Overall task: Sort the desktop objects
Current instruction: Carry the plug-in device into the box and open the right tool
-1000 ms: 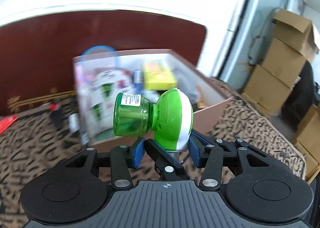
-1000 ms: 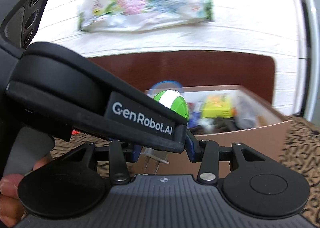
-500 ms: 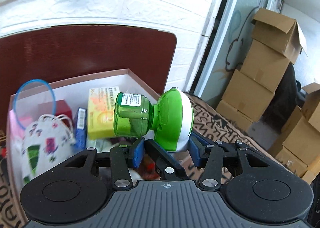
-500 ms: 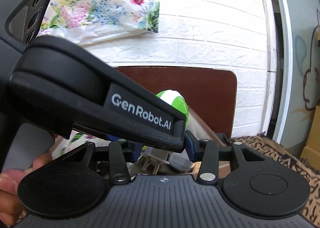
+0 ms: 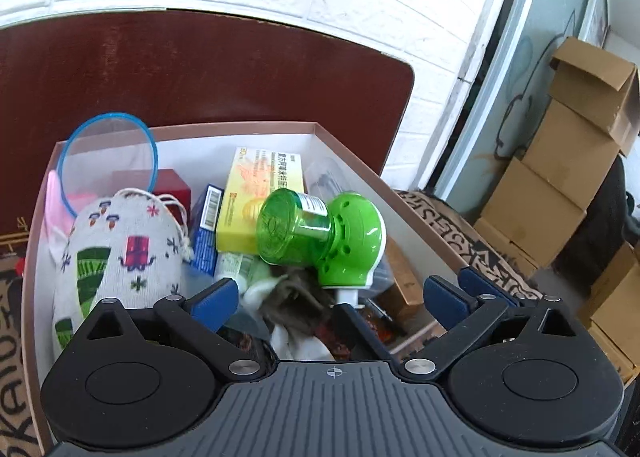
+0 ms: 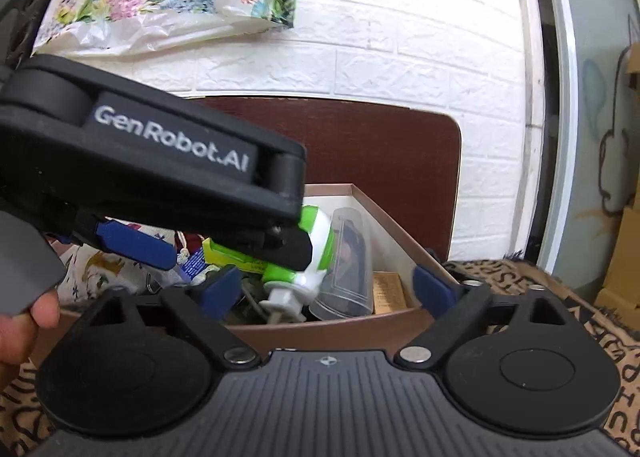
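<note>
Currently the left gripper (image 5: 334, 295) sits over the near side of the box (image 5: 348, 145), tilted down into it, jaws spread wide with nothing between the blue pads (image 5: 214, 295). Green plug-in (image 5: 324, 235) lies inside the box, just beyond the pads, clear of both; on its side, bottle end pointing to the box's left, white plug end down toward the gripper. It rests on clutter near the middle of the box, against the yellow carton (image 5: 260, 197). Left of it in the box: knit pouch (image 5: 120, 253), blue carton (image 5: 206, 225), blue-rimmed hoop (image 5: 108, 161) at the far left corner. Right gripper (image 6: 328, 289) is outside the box, at its near wall, roughly level, aimed across the rim; jaws also wide apart, holding nothing. From the right wrist view, the left gripper's body (image 6: 160, 161) crosses over the box from the left, angled down, partly hiding the plug-in (image 6: 316, 241). Clear cup (image 6: 348, 265) lies in the box just right of the plug-in. A hand (image 6: 24, 321) shows at the left edge on the left gripper's handle. Box sits on a patterned cloth (image 6: 560, 289).
</note>
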Tool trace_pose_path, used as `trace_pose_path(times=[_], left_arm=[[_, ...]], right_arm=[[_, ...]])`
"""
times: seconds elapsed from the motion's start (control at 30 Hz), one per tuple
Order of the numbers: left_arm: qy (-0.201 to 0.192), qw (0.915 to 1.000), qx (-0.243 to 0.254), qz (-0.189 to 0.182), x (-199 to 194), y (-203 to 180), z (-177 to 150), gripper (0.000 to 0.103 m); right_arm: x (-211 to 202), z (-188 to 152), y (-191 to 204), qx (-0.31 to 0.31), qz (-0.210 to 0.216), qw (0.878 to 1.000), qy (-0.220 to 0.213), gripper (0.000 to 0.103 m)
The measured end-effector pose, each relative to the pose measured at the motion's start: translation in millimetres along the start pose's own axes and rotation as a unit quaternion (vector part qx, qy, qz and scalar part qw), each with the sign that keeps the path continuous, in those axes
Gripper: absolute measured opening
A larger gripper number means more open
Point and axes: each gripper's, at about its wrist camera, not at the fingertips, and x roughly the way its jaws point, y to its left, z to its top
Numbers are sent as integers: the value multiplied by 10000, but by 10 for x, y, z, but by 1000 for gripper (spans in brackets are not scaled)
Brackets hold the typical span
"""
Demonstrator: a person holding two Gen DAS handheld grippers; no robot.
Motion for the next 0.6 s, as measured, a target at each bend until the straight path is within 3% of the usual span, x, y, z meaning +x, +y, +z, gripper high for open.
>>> trace_pose_path(times=[0.6], left_arm=[[-163, 9997, 119, 125, -378, -49, -179, 103]], right_arm=[[-279, 82, 158, 161, 28, 9997, 178, 103]])
